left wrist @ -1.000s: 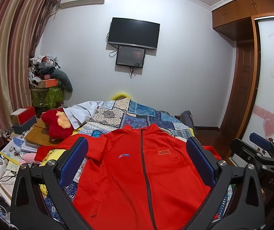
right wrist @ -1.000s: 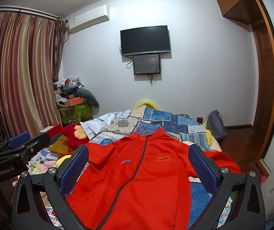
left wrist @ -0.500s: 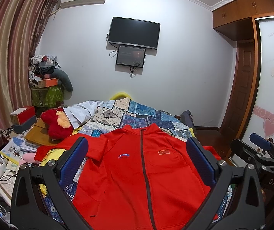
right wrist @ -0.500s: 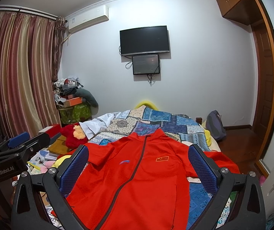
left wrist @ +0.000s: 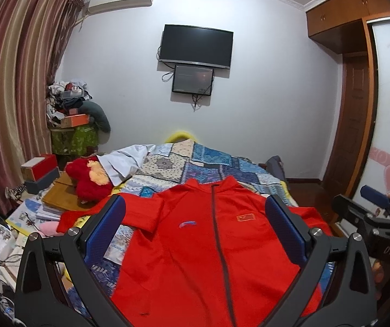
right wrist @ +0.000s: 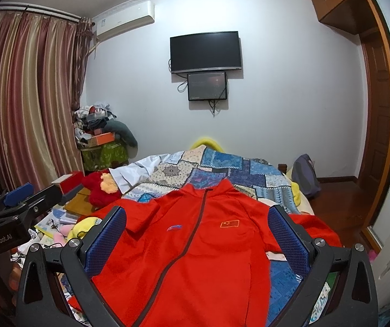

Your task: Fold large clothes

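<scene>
Left tool (left wrist: 195, 227) released, right tool (right wrist: 197, 231) released too, both empty, hovering above red jacket (left wrist: 211, 253). Jacket lies flat, zipped, front up on bed (left wrist: 195, 163), sleeves out. Almost nothing shifted over last second; folding not begun.

One red jacket (left wrist: 208, 245), two wall screens (left wrist: 196, 46) (stacked), two claws (left wrist: 195, 226).

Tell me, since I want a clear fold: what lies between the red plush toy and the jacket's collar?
In the left wrist view, only the patchwork quilt lies between the red plush toy and the red jacket collar, along with a white cloth's corner.
</scene>
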Motion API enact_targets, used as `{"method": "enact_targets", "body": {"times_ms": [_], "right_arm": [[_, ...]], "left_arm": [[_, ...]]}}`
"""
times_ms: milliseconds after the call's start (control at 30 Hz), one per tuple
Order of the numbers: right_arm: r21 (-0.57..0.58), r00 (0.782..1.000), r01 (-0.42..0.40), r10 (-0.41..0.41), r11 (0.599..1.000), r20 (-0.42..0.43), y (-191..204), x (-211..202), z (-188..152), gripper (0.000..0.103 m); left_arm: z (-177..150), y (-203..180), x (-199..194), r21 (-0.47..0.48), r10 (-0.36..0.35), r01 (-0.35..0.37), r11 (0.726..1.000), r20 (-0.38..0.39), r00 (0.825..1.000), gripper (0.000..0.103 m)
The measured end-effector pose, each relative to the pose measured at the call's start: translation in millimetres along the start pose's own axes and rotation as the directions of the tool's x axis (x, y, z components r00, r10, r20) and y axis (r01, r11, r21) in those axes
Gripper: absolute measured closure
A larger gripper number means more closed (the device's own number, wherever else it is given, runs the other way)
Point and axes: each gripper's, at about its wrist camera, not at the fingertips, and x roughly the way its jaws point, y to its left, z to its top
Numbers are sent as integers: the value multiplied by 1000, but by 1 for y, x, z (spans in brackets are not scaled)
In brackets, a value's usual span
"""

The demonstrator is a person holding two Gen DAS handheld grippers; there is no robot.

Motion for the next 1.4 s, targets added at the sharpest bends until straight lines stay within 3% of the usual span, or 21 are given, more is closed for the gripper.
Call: {"method": "enact_targets", "body": {"times_ms": [200,367,500,667,767,867,1067,1200,1267,1400], "right_arm": [[-31,1000,-19,19,999,-18,7,44,11,0],[-25,996,-55,54,998,-65,14,98,21,0],[-56,991,-76,69,996,-115,29,149,25,0],[-141,977,-84,53,986,-209,52,225,15,0],[-166,962,-102,55,981,-269,63,267,2,0],[-203,933,-128,48,971,-356,76,318,-17,0],[-203,848,-209,74,957,-525,97,405,-60,0],[-157,783,-261,114,953,-611,107,448,-83,0],[-129,759,-283,139,950,-637,113,465,-91,0],[-101,698,-327,168,940,-696,129,498,-103,0]], "left_arm": [[5,32,37,8,96,-96,995,-13,995,0],[5,76,88,15,184,-183,983,-68,981,0],[-9,122,135,-28,175,-181,983,-149,973,0],[-48,179,193,-154,186,-235,960,-280,942,0],[-73,202,227,-165,193,-275,947,-391,900,0],[-94,217,258,-181,162,-276,944,-476,864,0],[-113,237,312,-300,-4,-198,933,-559,829,0],[-112,246,341,-369,-83,-170,914,-580,811,1],[-112,249,353,-394,-112,-155,906,-577,809,6],[-116,263,372,-465,-160,-165,870,-582,797,13]]}}
